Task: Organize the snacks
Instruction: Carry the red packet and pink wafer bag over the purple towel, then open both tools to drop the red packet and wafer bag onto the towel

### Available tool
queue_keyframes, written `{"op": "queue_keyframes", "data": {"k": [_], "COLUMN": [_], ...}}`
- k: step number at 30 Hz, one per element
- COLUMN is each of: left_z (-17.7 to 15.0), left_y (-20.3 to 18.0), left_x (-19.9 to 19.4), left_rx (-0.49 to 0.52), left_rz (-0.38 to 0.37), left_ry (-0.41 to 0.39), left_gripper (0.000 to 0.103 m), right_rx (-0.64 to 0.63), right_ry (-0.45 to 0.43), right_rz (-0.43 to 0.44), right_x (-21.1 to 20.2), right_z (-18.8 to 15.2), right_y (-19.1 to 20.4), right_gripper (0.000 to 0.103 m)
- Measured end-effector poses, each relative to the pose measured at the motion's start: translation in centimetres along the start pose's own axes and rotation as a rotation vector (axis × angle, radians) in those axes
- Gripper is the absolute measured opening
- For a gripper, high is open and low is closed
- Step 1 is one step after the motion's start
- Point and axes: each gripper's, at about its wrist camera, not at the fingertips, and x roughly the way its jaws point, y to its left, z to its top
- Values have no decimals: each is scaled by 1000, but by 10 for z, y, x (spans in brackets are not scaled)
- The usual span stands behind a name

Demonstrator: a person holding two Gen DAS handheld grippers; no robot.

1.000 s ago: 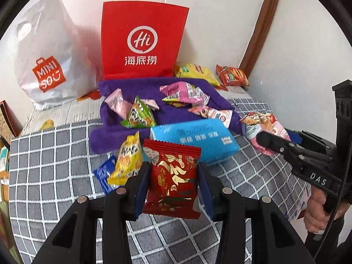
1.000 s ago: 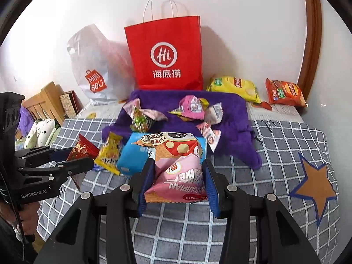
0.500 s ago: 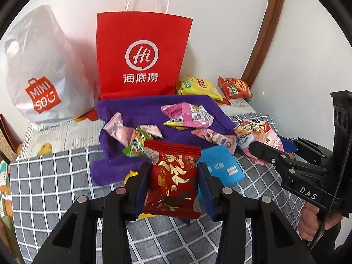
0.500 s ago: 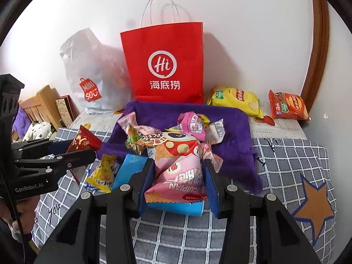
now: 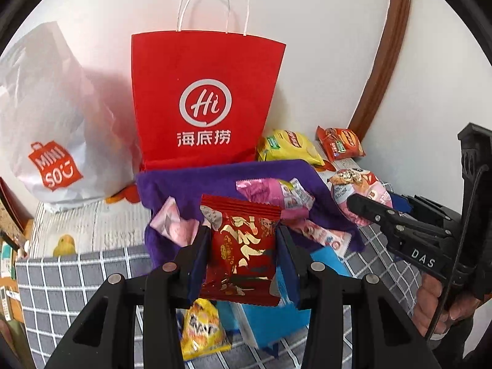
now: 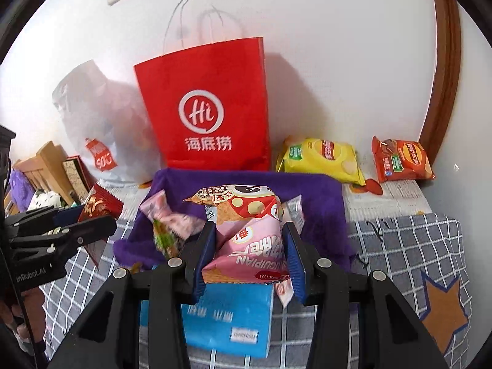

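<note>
Red snack packet (image 5: 243,246) clamped in left tool (image 5: 243,252) | pink snack bag (image 6: 249,246) clamped in right tool (image 6: 250,253)

lying on the grey checked tabletop (image 6: 409,246): a purple cloth (image 6: 319,196), a blue packet (image 6: 227,319) and a small yellow packet (image 5: 201,327). standing at the back by the wall: a red paper bag (image 6: 206,107), a white plastic bag (image 5: 46,123), a yellow chip bag (image 6: 323,156) and an orange chip bag (image 6: 402,160).

My left jaws pinch a red gold-printed snack packet (image 5: 243,246) upright; my right jaws pinch a pink-and-orange snack bag (image 6: 246,233). Both hang above the purple cloth's (image 6: 319,203) front edge.
</note>
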Motion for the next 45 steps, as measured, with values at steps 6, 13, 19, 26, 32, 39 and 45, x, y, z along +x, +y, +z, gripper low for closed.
{"op": "queue_keyframes", "data": {"k": [6, 13, 19, 26, 32, 39, 45], "left_z": [16, 34, 40, 29, 23, 22, 21], "left_y": [9, 25, 42, 53, 54, 51, 45], "left_x": [18, 42, 67, 95, 107, 111, 115], "left_rx": [-6, -31, -85, -109, -108, -106, -95], "left_rz": [9, 18, 17, 14, 11, -3, -40], "left_ry": [-4, 3, 24, 73, 96, 93, 94], "left_gripper": [41, 41, 41, 41, 41, 41, 41], "right_rx": [14, 11, 8, -22, -22, 8, -67], "right_ry": [-14, -26, -31, 78, 102, 127, 137], "right_rz": [3, 12, 45, 50, 42, 60, 115], "right_x": [19, 44, 65, 105, 108, 107, 112], "right_z": [20, 41, 51, 38, 36, 37, 32], "right_y": [-7, -7, -6, -11, -24, -40, -20], "right_gripper": [44, 44, 44, 44, 44, 44, 45]}}
